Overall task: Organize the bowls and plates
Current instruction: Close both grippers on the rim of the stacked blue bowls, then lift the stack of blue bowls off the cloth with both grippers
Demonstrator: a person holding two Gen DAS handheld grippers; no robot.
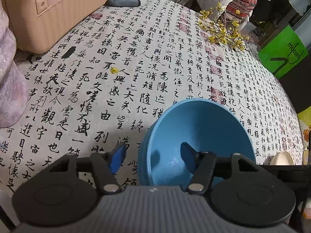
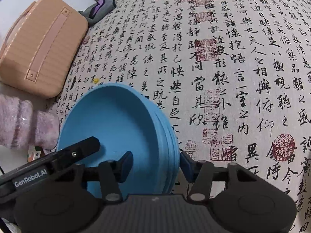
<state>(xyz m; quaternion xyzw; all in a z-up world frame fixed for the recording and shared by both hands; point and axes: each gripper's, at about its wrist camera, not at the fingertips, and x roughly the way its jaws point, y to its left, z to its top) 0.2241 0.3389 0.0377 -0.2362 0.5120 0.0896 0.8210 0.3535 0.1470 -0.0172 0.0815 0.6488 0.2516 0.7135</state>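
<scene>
Bowls: a stack of blue bowls (image 1: 200, 136) (image 2: 120, 128) sits on the table, near its front edge.
Left gripper (image 1: 153, 155): jaws open, astride the stack's left rim.
Right gripper (image 2: 156, 164): jaws open, astride the right rim.
Table: calligraphy cloth (image 1: 136, 77); tan case (image 2: 40, 44) at far left.
</scene>
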